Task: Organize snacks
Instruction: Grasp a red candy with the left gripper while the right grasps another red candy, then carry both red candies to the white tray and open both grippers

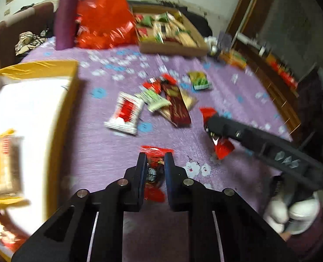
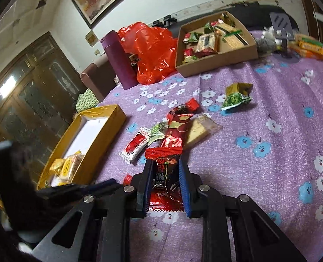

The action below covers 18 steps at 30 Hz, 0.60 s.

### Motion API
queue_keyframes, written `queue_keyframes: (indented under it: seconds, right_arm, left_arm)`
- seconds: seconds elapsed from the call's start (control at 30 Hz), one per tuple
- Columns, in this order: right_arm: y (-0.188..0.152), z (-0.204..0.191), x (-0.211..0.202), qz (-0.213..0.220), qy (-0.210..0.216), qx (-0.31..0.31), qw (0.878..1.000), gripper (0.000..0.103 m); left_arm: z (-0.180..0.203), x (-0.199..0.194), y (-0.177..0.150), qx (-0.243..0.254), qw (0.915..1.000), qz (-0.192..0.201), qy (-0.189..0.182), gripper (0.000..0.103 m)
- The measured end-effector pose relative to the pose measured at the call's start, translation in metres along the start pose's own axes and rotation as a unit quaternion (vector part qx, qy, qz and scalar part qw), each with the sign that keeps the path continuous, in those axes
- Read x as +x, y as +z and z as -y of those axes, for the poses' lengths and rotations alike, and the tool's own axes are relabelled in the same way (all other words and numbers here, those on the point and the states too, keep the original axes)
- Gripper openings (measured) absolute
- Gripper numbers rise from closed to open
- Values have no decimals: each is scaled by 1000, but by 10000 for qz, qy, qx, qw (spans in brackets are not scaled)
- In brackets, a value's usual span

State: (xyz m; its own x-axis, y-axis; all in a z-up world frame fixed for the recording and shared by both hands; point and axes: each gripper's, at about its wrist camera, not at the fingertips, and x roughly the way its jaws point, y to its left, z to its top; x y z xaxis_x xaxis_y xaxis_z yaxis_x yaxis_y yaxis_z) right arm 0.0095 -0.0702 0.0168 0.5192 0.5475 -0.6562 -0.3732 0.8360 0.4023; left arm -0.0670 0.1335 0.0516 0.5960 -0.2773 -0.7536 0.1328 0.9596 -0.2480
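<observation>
My left gripper (image 1: 155, 160) is shut on a red snack packet (image 1: 154, 170), held above the purple flowered cloth (image 1: 109, 152). My right gripper (image 2: 164, 167) is shut on another red snack packet (image 2: 164, 170); it also shows in the left wrist view (image 1: 209, 126) at the right. A pile of loose snacks (image 2: 174, 128) lies mid-table, with a green packet (image 2: 235, 98) apart. A gold box (image 2: 109, 118) at the left holds yellow packets (image 2: 68, 166); it also shows in the left wrist view (image 1: 59, 65).
A brown cardboard tray (image 2: 218, 61) full of snacks stands at the back. A red plastic bag (image 2: 152, 52) and a purple roll (image 2: 120, 63) stand beside it. More packets (image 2: 310, 45) lie at the far right. A wooden cabinet (image 2: 30, 91) is at the left.
</observation>
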Motion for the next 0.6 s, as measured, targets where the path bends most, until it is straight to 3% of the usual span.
queue_keyframes:
  seconds: [0.23,0.3,0.43,0.6]
  right_arm:
    - [-2,-31,-10,182,-304,-433,9984,23]
    - [-1,-37,-15,198,-390,-488,9979,23]
    - [-1,-40,-27,193,-381,-357,9985,23]
    - [-7,-41,-38,167,-409,-383,9983,23]
  left_arm:
    - [-29,-46,-3,-139,9988,365,-291,14]
    - [-23,-36,-3,-1,9994,220,-272,15]
    - [4,8,-5,441,9982,-278,-302,36]
    - [26,45,-7,970,9934,-565,226,37]
